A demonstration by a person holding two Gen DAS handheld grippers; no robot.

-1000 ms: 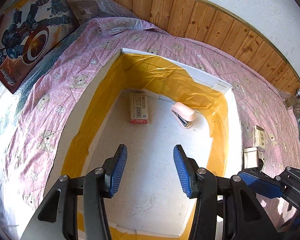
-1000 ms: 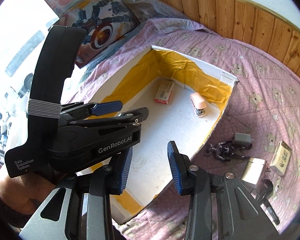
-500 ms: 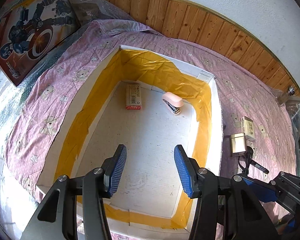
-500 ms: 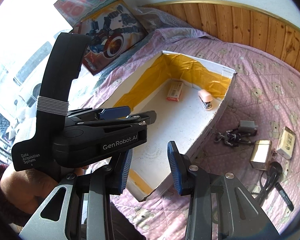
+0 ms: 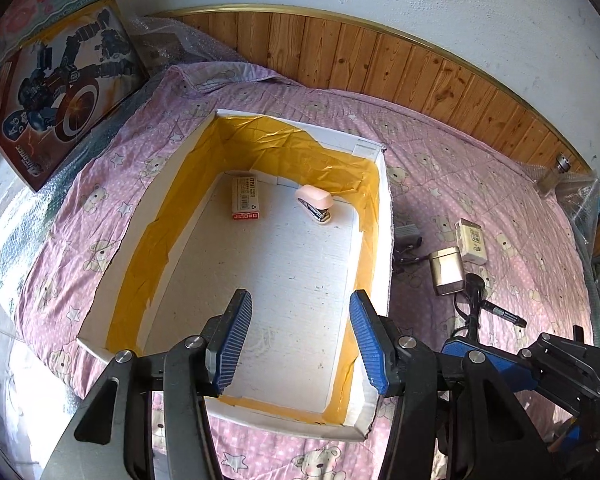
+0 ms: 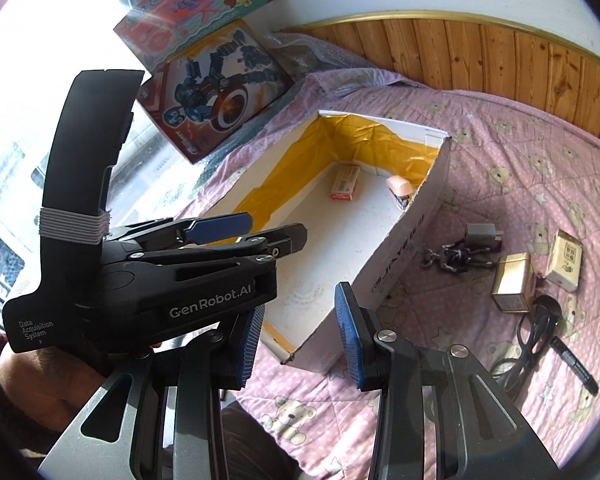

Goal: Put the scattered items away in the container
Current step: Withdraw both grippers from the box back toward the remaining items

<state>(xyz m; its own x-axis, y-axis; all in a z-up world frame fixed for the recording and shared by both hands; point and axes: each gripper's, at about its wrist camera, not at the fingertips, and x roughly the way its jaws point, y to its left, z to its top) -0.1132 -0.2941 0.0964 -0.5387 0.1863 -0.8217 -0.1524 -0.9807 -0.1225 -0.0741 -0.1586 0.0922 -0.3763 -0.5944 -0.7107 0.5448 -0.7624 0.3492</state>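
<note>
Both grippers are held empty above the near end of the white box (image 5: 384,216) w/ yellow-taped inner walls, which sits on a bed under a pink bear-print quilt (image 5: 440,168). The left gripper (image 5: 298,344) is seen w/ fingers wide apart and nothing between them, hanging over the box's near floor; the right gripper (image 6: 300,344) is likewise wide and empty, over the box's near corner. Already inside, at the far end, a small red-and-white carton (image 5: 246,197) and a pink stapler (image 5: 315,202) are lying near each other but apart. Outside, on the quilt just right of the box, the remaining items are clustered: a grey block w/ a dark toy figure (image 6: 458,257) nearest the wall, a gold-coloured tin (image 6: 514,282), a cream carton (image 6: 565,261) just beside it, and a black cable (image 6: 534,330) w/ a plug, partly touching the tin's near end. The next step is judged to be a pick from this cluster, prob. by the right gripper, as it's closer. The tin or carton is best taken across its narrow sides, fingers brought down square so neither neighbour is nudged; the cable should be avoided in the same pinch, as it could be dragged along. The figure looks awkward, small and irregular; a grasp at its torso is advised.
</note>
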